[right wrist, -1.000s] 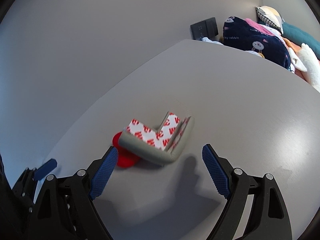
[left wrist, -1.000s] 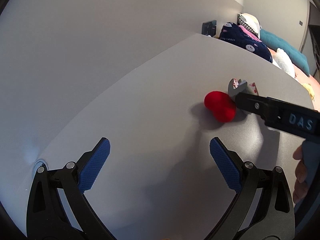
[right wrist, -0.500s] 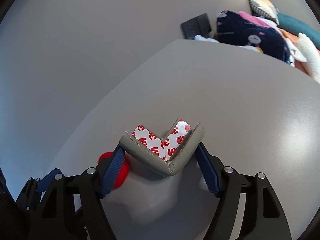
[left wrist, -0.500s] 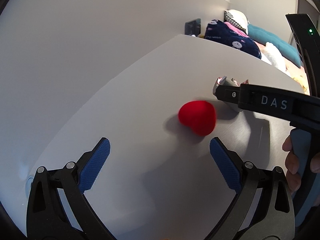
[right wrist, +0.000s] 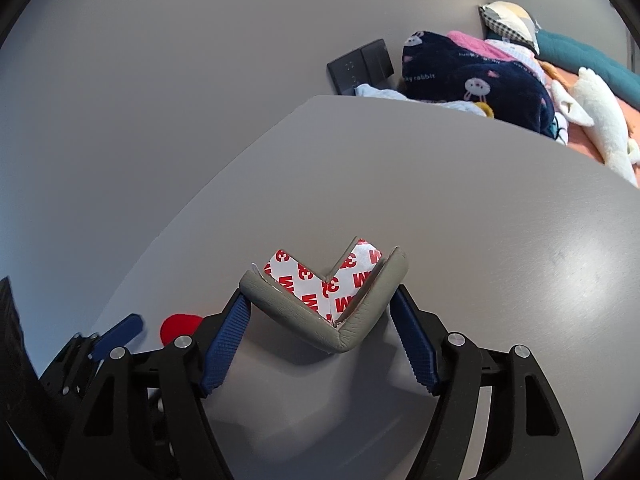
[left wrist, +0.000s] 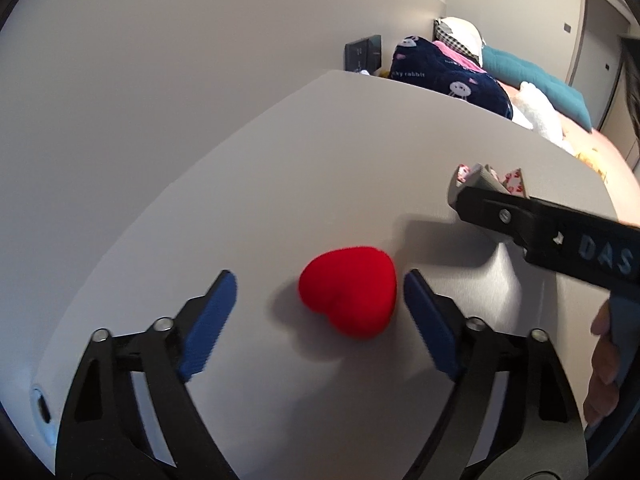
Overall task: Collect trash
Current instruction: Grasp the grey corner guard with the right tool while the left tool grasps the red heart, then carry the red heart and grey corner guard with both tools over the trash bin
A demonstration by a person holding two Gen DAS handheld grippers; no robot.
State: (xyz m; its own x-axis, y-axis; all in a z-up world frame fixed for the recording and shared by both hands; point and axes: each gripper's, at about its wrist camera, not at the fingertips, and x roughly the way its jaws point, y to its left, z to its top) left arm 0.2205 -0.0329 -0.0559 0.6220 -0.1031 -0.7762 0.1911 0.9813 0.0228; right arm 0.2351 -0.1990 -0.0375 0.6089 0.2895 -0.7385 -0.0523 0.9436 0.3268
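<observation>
**A:** Which step was in hand there?

**B:** Two pickups at once. My right gripper (right wrist: 320,332) had its blue pads pressed against both arms of the grey L-shaped foam corner guard with red-printed white adhesive backing (right wrist: 326,300), so I was clamped on it. The left wrist view showed it at the tip of that gripper (left wrist: 486,186), seemingly a little above the grey matte tabletop (right wrist: 460,208). My left gripper (left wrist: 320,300) stood with jaws wide apart around the red plush heart (left wrist: 348,290); the heart sat on the table nearer my right-hand pad, possibly touching it, with a clear gap on the other side.

**A:** And the next move?

**B:** By my judgement, closing the left jaws evenly on the heart. It looked soft, so it should squash before it holds, and being off-centre it might slide toward the open side.

**A:** Anything you couldn't make out?

**B:** Plenty. No bin or bag showed anywhere, so I couldn't say where the trash belonged. From my right camera only a sliver of the heart (right wrist: 180,324) peeked out behind my finger. The heap of dark blue rabbit-print fabric and pillows (right wrist: 480,76) beyond the table's far edge was too jumbled to sort.
</observation>
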